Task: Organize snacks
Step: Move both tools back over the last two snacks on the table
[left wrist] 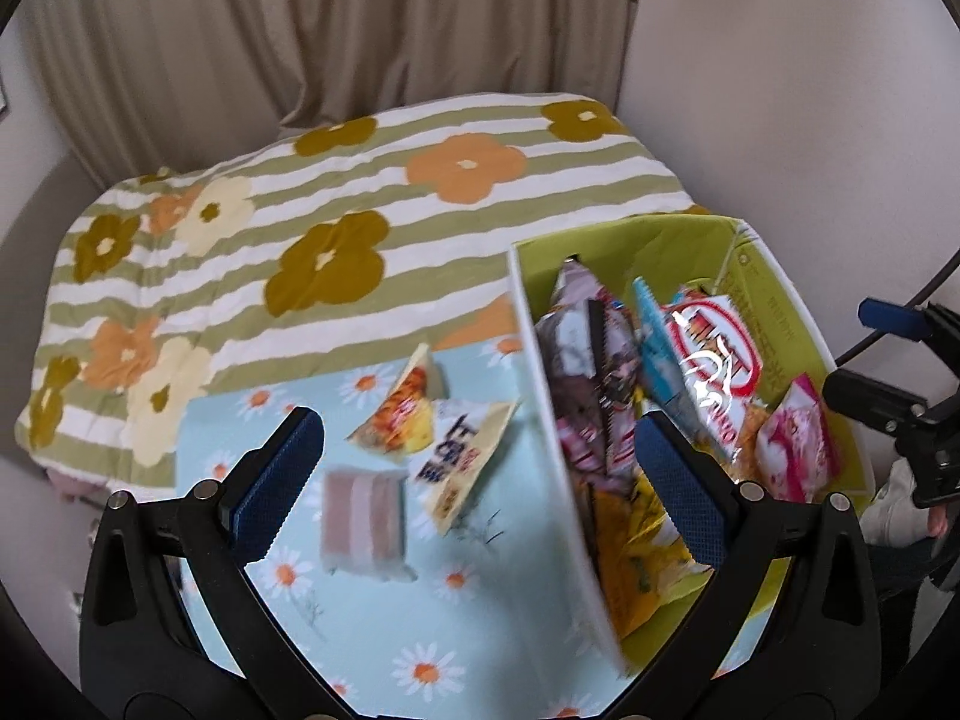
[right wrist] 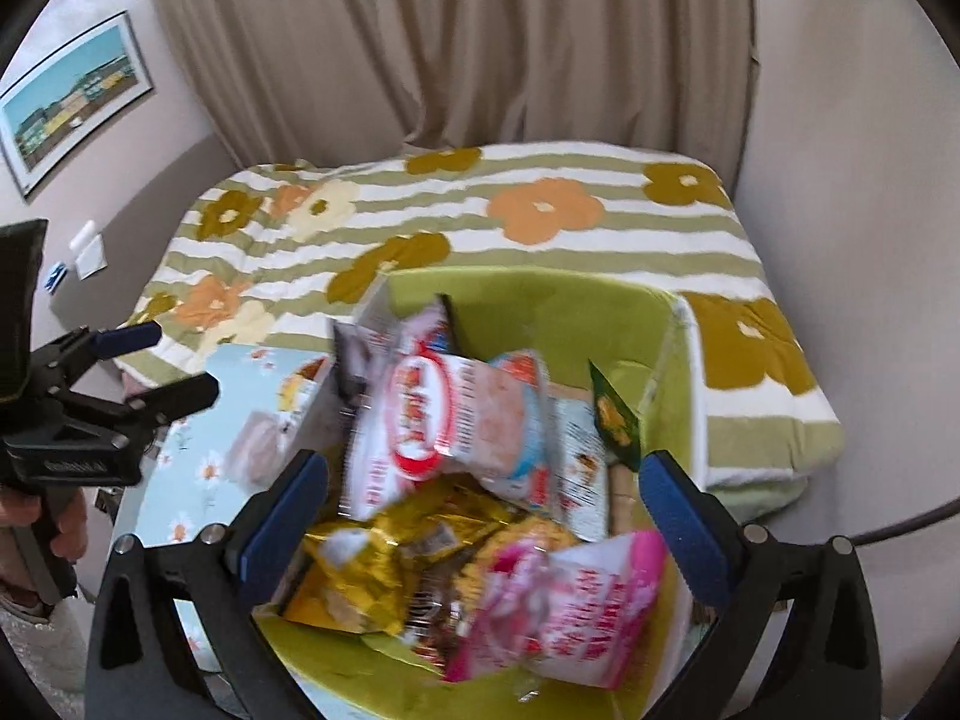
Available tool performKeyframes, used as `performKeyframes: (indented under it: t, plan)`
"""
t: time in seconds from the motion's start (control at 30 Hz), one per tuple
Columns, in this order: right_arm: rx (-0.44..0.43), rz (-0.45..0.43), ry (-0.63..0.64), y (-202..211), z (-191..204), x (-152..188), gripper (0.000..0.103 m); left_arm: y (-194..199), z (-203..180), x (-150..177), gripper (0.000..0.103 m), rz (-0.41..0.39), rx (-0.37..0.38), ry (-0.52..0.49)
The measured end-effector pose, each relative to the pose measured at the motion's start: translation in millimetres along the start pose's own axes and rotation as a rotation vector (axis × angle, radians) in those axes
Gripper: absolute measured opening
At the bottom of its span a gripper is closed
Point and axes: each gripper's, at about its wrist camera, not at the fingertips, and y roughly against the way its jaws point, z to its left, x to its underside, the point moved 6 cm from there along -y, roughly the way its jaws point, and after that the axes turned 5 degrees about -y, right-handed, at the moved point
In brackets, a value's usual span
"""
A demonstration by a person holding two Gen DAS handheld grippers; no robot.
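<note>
A green box (left wrist: pixel 774 294) with white outer walls holds several snack bags, among them a red-and-white bag (left wrist: pixel 714 360) and a pink bag (left wrist: pixel 792 438). Three loose packets lie on the blue daisy cloth (left wrist: pixel 420 618) left of it: an orange one (left wrist: pixel 402 414), a white one (left wrist: pixel 465 462) and a pink striped one (left wrist: pixel 363 516). My left gripper (left wrist: pixel 474 468) is open and empty above the cloth and the box's left wall. My right gripper (right wrist: pixel 480 516) is open and empty above the box (right wrist: pixel 540 300), over the pink bag (right wrist: pixel 564 600) and a gold bag (right wrist: pixel 372 570).
A bed with a green-striped flower blanket (left wrist: pixel 360 192) lies behind the cloth. Beige curtains (left wrist: pixel 360 24) hang at the back, walls on both sides. A framed picture (right wrist: pixel 66 102) hangs on the left wall. Each gripper shows at the edge of the other's view.
</note>
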Motion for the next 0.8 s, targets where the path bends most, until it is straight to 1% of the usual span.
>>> performKeyframes:
  t: [0.1,0.2,0.3,0.4,0.47,0.6,0.7,0.8]
  plan:
    - [-0.024,-0.021,0.036,4.8,24.6,-4.6,0.103,12.8,15.8,10.3,0.103,-0.007,-0.029,0.01]
    - [-0.042,-0.053,0.042,9.5,47.8,-8.6,0.103,25.0,41.5,22.2,0.103,-0.017,-0.059,0.025]
    - [-0.045,-0.082,0.044,10.4,70.5,-13.3,0.103,35.3,78.7,34.9,0.103,-0.028,-0.085,0.049]
    - [-0.033,-0.096,0.056,4.7,99.2,-15.2,0.103,40.6,114.4,45.5,0.103,-0.032,-0.094,0.06]
    - [-0.025,-0.101,0.054,-2.2,120.3,-14.8,0.103,41.9,135.8,52.0,0.103,-0.035,-0.082,0.052]
    - [-0.003,-0.096,0.03,-18.9,152.8,-14.4,0.103,36.2,167.5,62.4,0.103,-0.009,-0.045,0.009]
    - [0.011,-0.081,0.018,-38.0,175.8,-13.6,0.103,25.2,182.6,71.2,0.103,0.019,-0.004,-0.024]
    - [0.035,-0.063,0.018,-59.1,191.7,-11.8,0.103,9.6,187.0,80.1,0.103,0.056,0.043,-0.044]
